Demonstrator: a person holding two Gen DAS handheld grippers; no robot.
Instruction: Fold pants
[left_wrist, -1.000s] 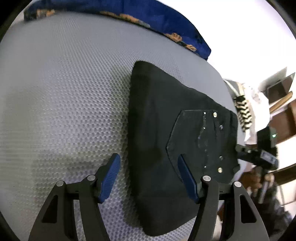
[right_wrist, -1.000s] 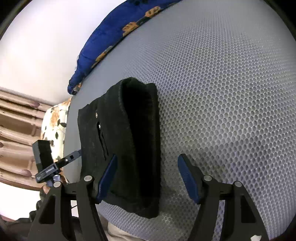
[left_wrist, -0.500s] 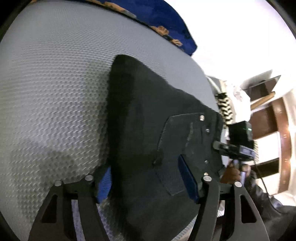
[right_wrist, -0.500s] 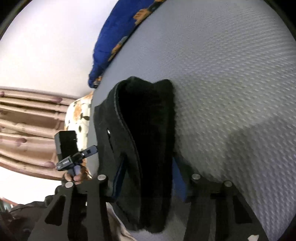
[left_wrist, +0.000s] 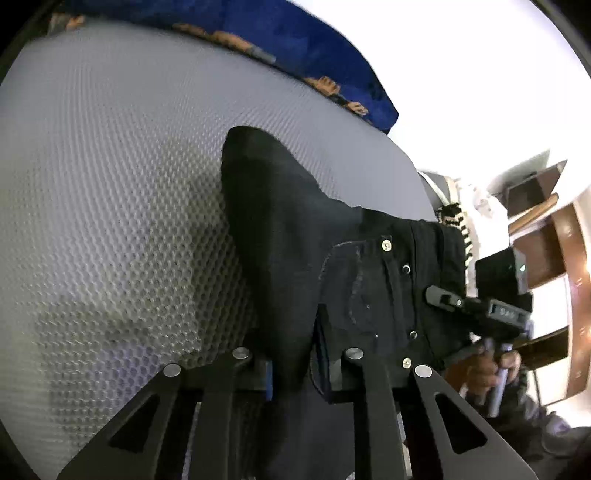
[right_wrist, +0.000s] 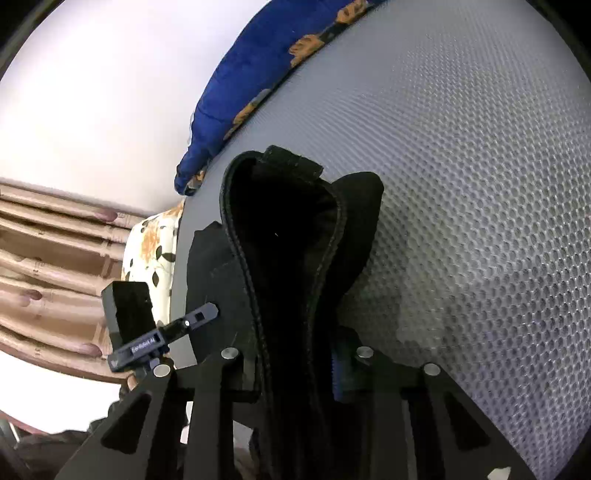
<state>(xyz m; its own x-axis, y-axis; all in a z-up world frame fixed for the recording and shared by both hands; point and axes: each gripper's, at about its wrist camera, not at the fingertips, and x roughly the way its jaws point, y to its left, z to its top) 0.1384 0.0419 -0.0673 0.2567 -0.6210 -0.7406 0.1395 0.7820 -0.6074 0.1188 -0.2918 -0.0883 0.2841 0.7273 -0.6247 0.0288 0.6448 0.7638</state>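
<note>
The black pants (left_wrist: 288, 236) are folded into a thick bundle on the grey honeycomb mat (left_wrist: 110, 184), with a back pocket and rivets showing at the right. My left gripper (left_wrist: 295, 373) is shut on the bundle's near edge. In the right wrist view the pants (right_wrist: 288, 236) rise from the mat (right_wrist: 480, 184), their stitched edge curling open. My right gripper (right_wrist: 295, 369) is shut on the near edge of that bundle. Each gripper shows in the other's view, the right one (left_wrist: 480, 314) beside the pocket, the left one (right_wrist: 147, 339) at the pants' left side.
A blue patterned pillow (left_wrist: 295, 48) lies along the mat's far edge, also in the right wrist view (right_wrist: 258, 85). A floral cushion (right_wrist: 151, 240) and brown curtain (right_wrist: 44, 266) are at the left. Wooden shelving (left_wrist: 546, 251) stands off the mat at the right.
Both grippers moved in over the pants' near edge and closed on it. The bundle's near side has lifted off the mat and bunched up between the fingers.
</note>
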